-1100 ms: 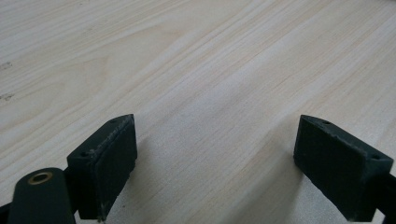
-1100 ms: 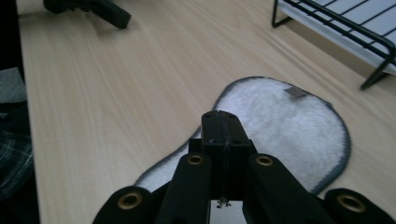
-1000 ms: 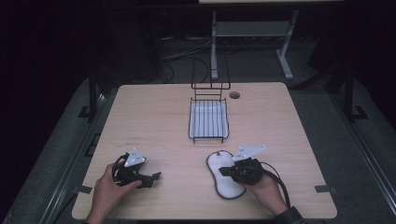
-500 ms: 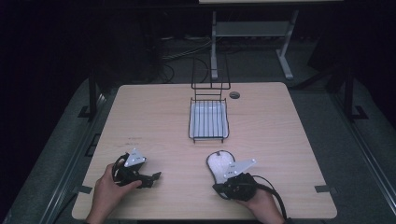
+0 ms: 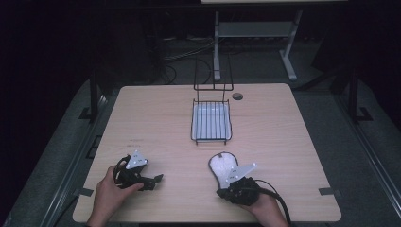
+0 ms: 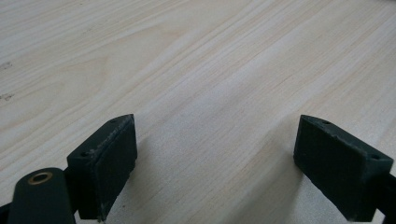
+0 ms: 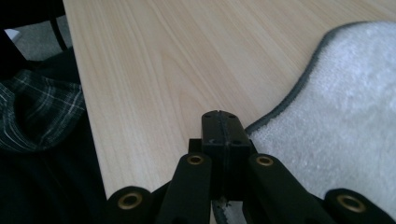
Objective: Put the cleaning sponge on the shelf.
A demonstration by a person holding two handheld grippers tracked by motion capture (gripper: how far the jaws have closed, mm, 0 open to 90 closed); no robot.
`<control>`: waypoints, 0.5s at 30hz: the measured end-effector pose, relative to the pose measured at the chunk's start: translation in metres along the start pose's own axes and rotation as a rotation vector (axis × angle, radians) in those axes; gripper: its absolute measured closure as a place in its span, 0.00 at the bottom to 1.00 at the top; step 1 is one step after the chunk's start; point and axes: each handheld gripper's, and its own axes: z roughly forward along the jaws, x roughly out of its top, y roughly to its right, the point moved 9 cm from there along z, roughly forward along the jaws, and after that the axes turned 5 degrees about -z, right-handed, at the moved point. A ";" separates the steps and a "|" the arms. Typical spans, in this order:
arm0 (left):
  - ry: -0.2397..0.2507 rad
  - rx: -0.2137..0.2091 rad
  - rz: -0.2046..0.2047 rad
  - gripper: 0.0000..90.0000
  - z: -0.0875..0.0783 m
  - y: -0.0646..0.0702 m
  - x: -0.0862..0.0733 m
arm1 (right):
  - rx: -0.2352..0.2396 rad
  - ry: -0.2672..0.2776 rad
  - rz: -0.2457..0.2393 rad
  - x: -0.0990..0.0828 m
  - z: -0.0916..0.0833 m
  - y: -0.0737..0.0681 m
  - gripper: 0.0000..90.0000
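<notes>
A white fleecy mitt (image 5: 222, 166) with a dark grey edging lies flat on the pale wooden surface (image 5: 156, 118), in the lower middle of the high view, just below the wire basket (image 5: 211, 124) and apart from it. Its long axis runs from upper left to lower right in that view, with the rounded end toward the upper left, facing the basket, and the other end under the right gripper (image 5: 226, 193) at the lower right. That gripper's fingers are pressed together and pinch the mitt's grey edge: in the right gripper view (image 7: 219, 154) the two black pads (image 7: 211, 133) meet with the edging caught beneath them, the white fleece (image 7: 345, 126) spreading over the right half of the frame. The left gripper (image 5: 158, 178) rests low on the surface at the lower left of the high view, well apart from the mitt; in the left gripper view (image 6: 210, 154) its fingers (image 6: 105, 158) stand spread wide over bare wood with nothing between them.
</notes>
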 end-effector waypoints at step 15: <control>0.000 0.000 0.000 0.14 0.000 0.000 0.000 | -0.046 -0.034 0.033 -0.014 -0.010 0.016 1.00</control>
